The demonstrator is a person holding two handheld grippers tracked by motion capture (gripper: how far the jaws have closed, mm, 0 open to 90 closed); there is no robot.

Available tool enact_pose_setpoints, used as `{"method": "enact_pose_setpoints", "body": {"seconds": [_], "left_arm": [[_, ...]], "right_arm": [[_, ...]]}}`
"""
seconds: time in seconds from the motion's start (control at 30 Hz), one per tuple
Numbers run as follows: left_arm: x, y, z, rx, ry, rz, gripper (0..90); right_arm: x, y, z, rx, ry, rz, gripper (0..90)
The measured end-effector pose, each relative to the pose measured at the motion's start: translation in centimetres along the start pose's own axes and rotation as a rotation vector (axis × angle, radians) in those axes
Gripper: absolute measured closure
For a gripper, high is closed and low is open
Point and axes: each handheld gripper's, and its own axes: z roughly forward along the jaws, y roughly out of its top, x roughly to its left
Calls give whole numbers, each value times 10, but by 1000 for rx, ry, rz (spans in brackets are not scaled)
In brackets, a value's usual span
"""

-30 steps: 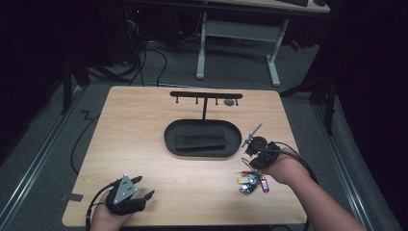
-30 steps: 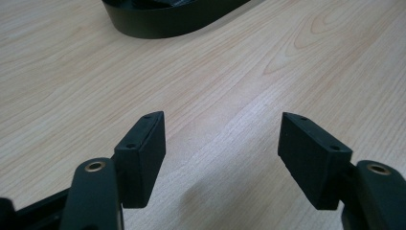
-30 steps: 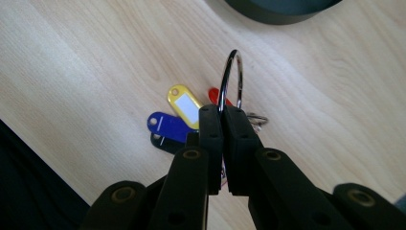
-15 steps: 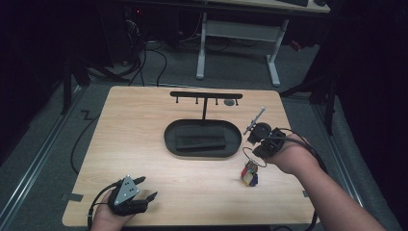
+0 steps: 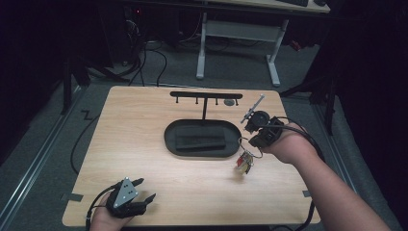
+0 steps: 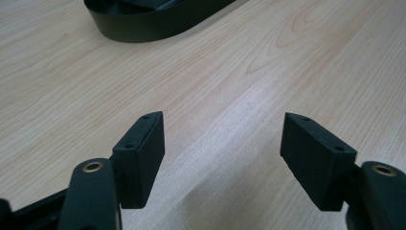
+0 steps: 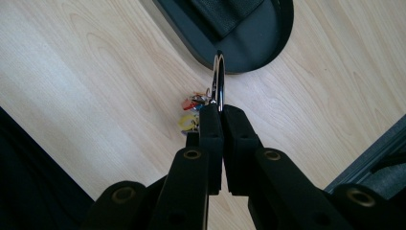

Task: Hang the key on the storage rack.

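Observation:
A bunch of keys with coloured tags [image 5: 245, 161] hangs from a metal ring [image 7: 219, 81] just above the tabletop, right of the black oval tray [image 5: 168, 137]. My right gripper [image 5: 248, 141] is shut on that ring, and in the right gripper view the ring stands up between the closed jaws with the tags [image 7: 191, 111] dangling below. At the table's front left corner my left gripper [image 5: 144, 190] rests open. In the left gripper view nothing lies between its spread fingers [image 6: 141, 153], and the tray [image 6: 143, 28] is ahead.
A black T-shaped rack with several hooks [image 5: 204, 95] stands behind the tray, with a small grey round piece [image 5: 230, 102] by its right end. A dark flat pad [image 5: 199, 142] lies in the tray. The right gripper's cable [image 5: 308, 139] loops over the table's right edge.
My right gripper has risen and drifted toward the tray, lifting the key bunch off the table so it now hangs. The left gripper has stayed put.

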Motion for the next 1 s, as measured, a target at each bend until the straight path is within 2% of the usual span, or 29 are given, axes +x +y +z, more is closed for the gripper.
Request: {"method": "enact_pose_setpoints", "body": {"seconds": [0.1, 0.3, 0.47, 0.73, 0.9, 1.0], "left_arm": [[0, -1, -3, -3, 7, -9, 325], [0, -3, -3, 4, 15, -10, 325], [-1, -3, -2, 10, 6, -7, 325], [-1, -2, 0, 11, -2, 2, 324], [-1, -3, 0, 12, 0, -8, 324], [-1, -3, 2, 16, -2, -7, 324]], "right_arm": [[-3, 5, 0, -4, 16, 2, 879], [-6, 15, -4, -25, 14, -1, 879], [-6, 19, -8, -43, 22, -8, 879], [-15, 26, -15, -59, 10, 5, 879], [-24, 32, -17, -66, 5, 21, 879], [-29, 38, -17, -70, -15, 22, 879]]}}
